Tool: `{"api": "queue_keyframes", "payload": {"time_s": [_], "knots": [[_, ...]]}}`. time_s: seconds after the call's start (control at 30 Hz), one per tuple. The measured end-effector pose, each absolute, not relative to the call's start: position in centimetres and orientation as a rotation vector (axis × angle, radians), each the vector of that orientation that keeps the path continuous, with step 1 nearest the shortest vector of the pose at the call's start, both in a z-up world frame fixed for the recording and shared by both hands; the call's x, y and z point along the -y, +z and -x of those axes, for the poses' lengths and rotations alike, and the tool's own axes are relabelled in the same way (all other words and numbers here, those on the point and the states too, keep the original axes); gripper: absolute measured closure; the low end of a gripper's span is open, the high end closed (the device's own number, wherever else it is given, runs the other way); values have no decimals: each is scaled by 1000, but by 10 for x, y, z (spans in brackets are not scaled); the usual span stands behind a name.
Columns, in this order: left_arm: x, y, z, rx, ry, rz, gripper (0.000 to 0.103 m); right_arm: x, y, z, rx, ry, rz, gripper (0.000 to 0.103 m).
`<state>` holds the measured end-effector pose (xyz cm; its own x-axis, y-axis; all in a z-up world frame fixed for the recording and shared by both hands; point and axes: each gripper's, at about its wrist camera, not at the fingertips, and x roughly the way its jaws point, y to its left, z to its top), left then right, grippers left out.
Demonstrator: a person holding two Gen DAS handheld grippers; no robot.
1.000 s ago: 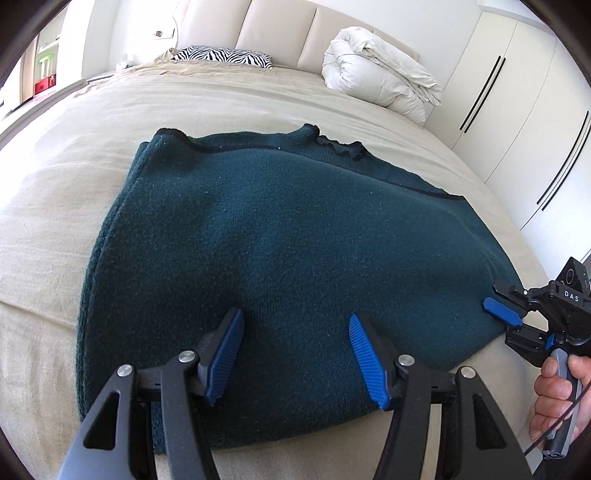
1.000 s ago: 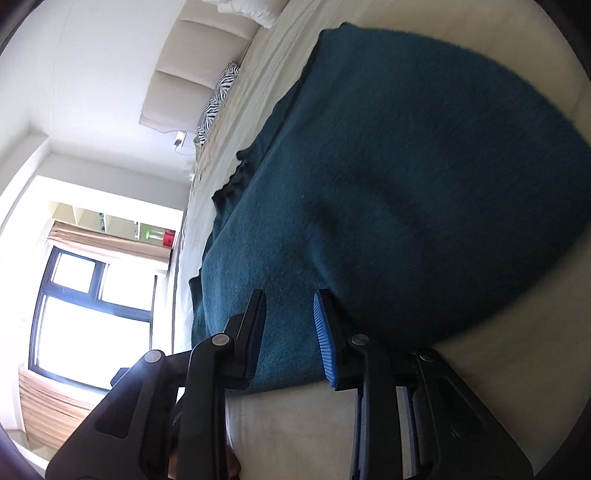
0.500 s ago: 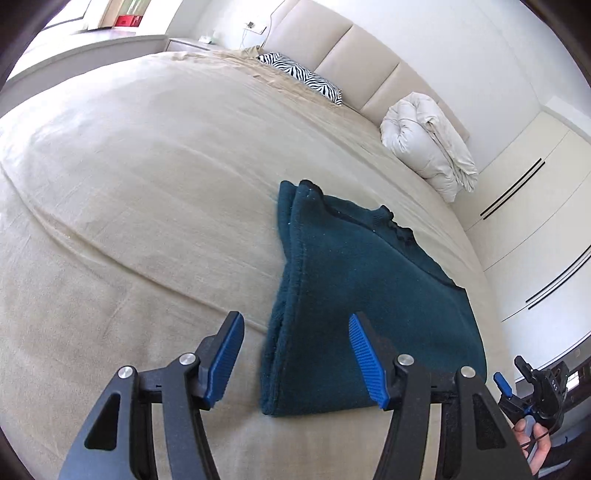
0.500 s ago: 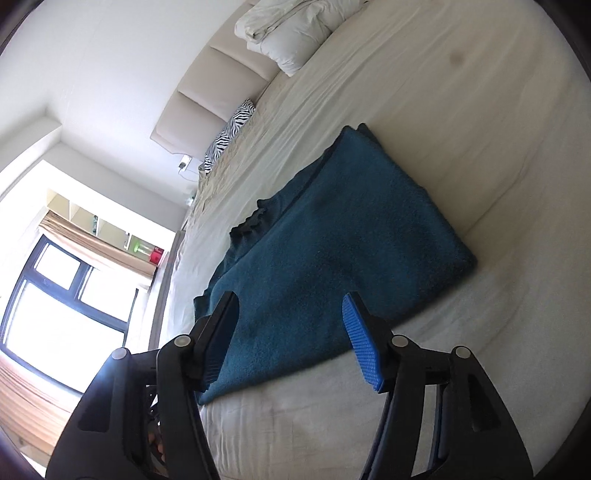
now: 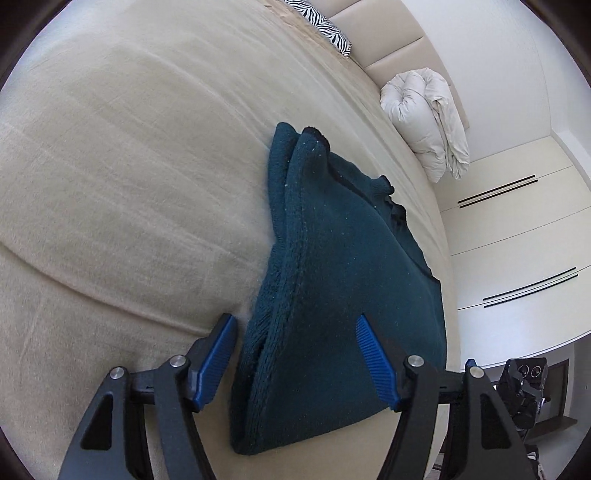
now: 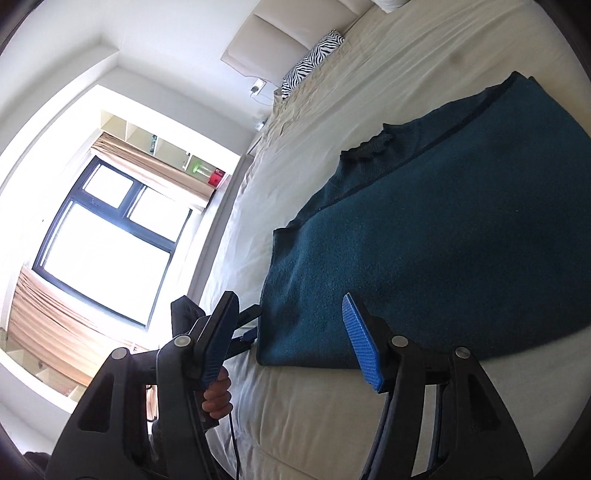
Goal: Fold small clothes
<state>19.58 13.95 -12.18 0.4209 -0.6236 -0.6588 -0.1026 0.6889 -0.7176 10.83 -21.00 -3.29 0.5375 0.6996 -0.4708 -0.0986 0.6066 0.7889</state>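
Note:
A dark teal knit sweater [image 5: 332,280] lies folded flat on the beige bed [image 5: 129,166], near its front edge. It also shows in the right wrist view [image 6: 443,243]. My left gripper [image 5: 295,354] is open and empty, its jaws standing either side of the sweater's near left corner with its layered edge between them. My right gripper [image 6: 291,336] is open and empty, low at the bed's front edge by the same end of the sweater. The left gripper [image 6: 245,332] shows beside it, touching the sweater's corner. The right gripper's body appears at the left view's lower right.
A rolled white duvet [image 5: 428,118] and a zebra-print pillow [image 5: 328,33] lie by the padded headboard [image 6: 288,33]. White wardrobe doors [image 5: 517,240] stand along the bed's right side. A window [image 6: 107,236] with shelves is at the left.
Both grippers pulled away from the sweater, then came back low to its near end. My right gripper, narrow over the edge a second ago, now stands wide open. The sweater stays folded.

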Motion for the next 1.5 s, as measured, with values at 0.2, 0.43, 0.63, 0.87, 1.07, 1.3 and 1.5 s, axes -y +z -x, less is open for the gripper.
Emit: {"api": "queue_keyframes", "payload": {"time_s": [0.2,0.43,0.63,0.87,1.07,1.3,1.5], "knots": [[-138,-123,-201,-1152,-418,814,32,173,-39,-157,-946,621,-813,45],[-140,-128,-208,-1212,-421,857,50,128,-61,-211,-1044,678,-820,45],[-146,-140,-212,-1240,-412,857,86,104,-80,-239,-1122,691,-838,45],[-150,-141,-212,-1226,-423,903,89,106,-119,-259,-1178,629,-850,48],[-147,-127,-212,-1201,-428,940,91,118,-123,-260,-1166,663,-898,49],[-109,-65,-219,-1128,-501,859,91,169,-100,-255,-1076,680,-1023,37],[-16,-34,-234,-1118,-630,777,91,240,-85,-251,-997,712,-1153,30]]}}
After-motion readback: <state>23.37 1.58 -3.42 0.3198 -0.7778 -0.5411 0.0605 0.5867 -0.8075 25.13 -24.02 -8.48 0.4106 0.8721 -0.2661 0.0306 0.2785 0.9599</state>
